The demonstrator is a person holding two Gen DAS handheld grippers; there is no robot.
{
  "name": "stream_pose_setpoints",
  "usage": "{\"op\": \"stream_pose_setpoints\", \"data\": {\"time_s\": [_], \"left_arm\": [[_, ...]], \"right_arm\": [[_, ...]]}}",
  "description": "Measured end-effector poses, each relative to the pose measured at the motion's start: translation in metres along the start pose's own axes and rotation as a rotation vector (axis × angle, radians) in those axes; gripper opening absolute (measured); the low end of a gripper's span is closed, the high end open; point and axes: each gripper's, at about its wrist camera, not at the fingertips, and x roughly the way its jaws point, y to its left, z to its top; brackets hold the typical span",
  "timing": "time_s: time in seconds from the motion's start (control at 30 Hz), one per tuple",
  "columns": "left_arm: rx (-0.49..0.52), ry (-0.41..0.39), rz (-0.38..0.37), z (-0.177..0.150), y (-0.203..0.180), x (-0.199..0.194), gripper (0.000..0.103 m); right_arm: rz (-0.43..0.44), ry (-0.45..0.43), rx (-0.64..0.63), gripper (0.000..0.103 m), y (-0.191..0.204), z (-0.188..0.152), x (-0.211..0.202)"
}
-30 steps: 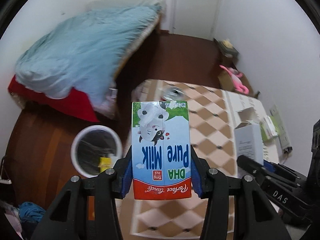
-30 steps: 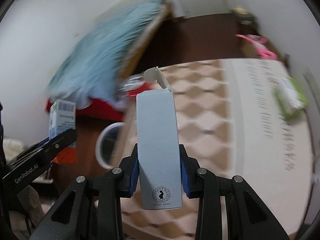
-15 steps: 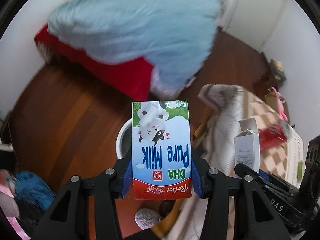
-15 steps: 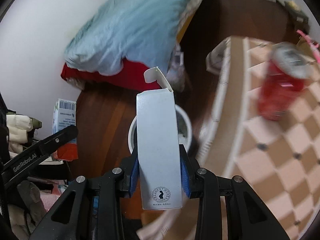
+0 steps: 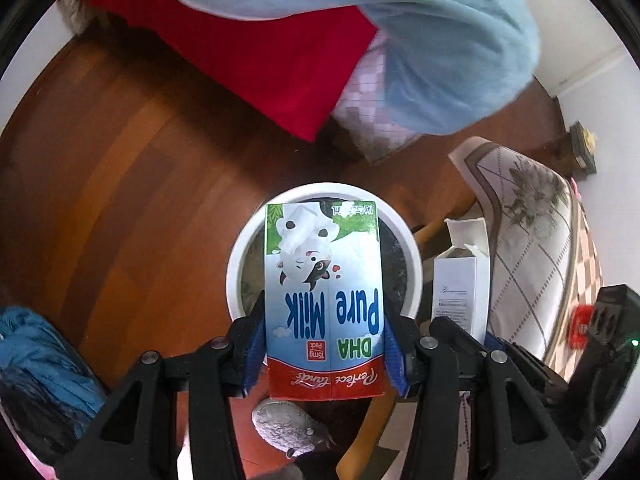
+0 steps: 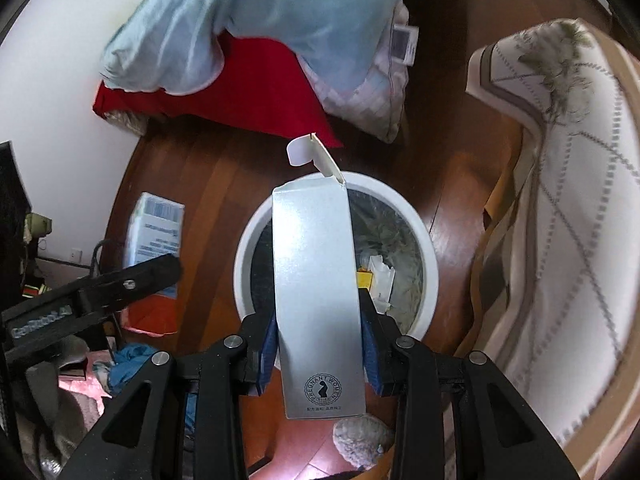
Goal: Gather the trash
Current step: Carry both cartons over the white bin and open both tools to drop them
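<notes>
Above round white plastic bin (image 5: 236, 280): glossy printed milk carton (image 5: 324, 300) clamped upside down in left gripper (image 5: 325, 356); matte white cardboard box (image 6: 318, 300), flap open, pinched in right gripper (image 6: 320, 350)

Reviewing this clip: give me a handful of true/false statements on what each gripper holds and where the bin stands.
1. The left gripper is shut on a milk carton. True.
2. The right gripper is open and empty. False: it is shut on a white box.
3. The white box's top flap is open. True.
4. The trash bin stands on the table. False: it stands on the wooden floor.
5. The bin already holds some scraps. True.
</notes>
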Motion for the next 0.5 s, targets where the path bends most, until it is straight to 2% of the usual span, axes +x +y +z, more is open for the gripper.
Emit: {"op": "stream_pose_setpoints", "data": {"time_s": [0.03, 0.07, 0.1, 0.13, 0.17, 0.3, 0.5], "left_arm": [[-0.005, -0.001, 0.008, 0.001, 0.004, 0.000, 0.051], [-0.011, -0.009, 0.011, 0.001, 0.007, -0.001, 0.062], [-0.020, -0.016, 0.015, 0.001, 0.011, -0.003, 0.079], [-0.023, -0.025, 0.019, -0.001, 0.014, -0.006, 0.086], [-0.027, -0.033, 0.025, -0.002, 0.017, -0.009, 0.093], [-0.023, -0.078, 0.087, -0.011, 0.023, -0.021, 0.101], [-0.010, -0.144, 0.154, -0.036, 0.026, -0.046, 0.101]], "right_arm": [[0.001, 0.013, 0.011, 0.038, -0.003, 0.002, 0.006], [0.006, 0.020, 0.017, 0.051, -0.004, 0.004, 0.009], [0.004, 0.020, 0.024, 0.065, -0.007, 0.005, 0.010], [0.005, 0.011, 0.023, 0.085, -0.008, 0.006, 0.010], [0.007, 0.006, 0.017, 0.091, -0.009, 0.006, 0.009], [-0.032, -0.012, -0.003, 0.103, -0.009, 0.000, -0.002], [-0.093, -0.049, -0.076, 0.103, 0.006, -0.017, -0.033]]}}
